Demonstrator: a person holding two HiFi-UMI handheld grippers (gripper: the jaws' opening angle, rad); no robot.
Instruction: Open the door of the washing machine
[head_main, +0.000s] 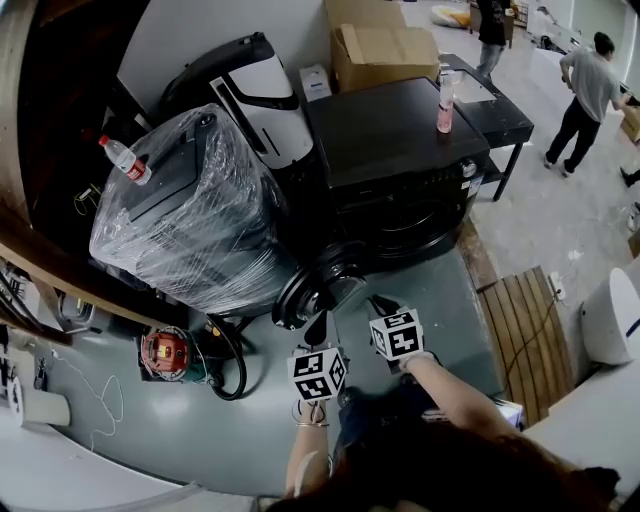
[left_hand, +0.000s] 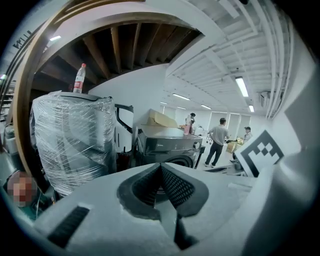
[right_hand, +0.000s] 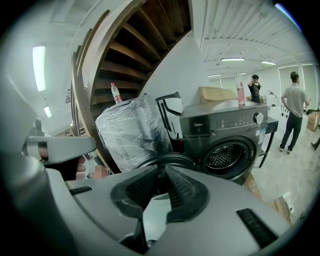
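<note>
Grey floor (head_main: 200, 430) runs under me up to a dark washing machine (head_main: 400, 170) against the wall.

Nearest are my own two tools, held side by side and aimed at the machine. My left tool (left_hand: 161, 166) is pinched together at the tips with nothing in it. My right tool (right_hand: 160, 169) is narrow, a slim gap between the pads, and nothing is gripped there either.

Just beyond both tips stands the round door (head_main: 320, 285). It is swung out from the machine's front on the hinge at my left, so its rim faces me nearly edge-on. It lies straight ahead of the left tool, which is the nearer of the two. The right tool points past the door's free edge at the bare drum opening (right_hand: 226, 157) behind. By my reading the door is already open, so any further move would only push the rim wider to the left.

On the front panel I read "Midea" (right_hand: 201, 131). A sticker at the panel's far right is too small to read.

A pink bottle (head_main: 445, 105) stands on top of the machine, and a cardboard box (head_main: 385, 50) sits behind it.
</note>
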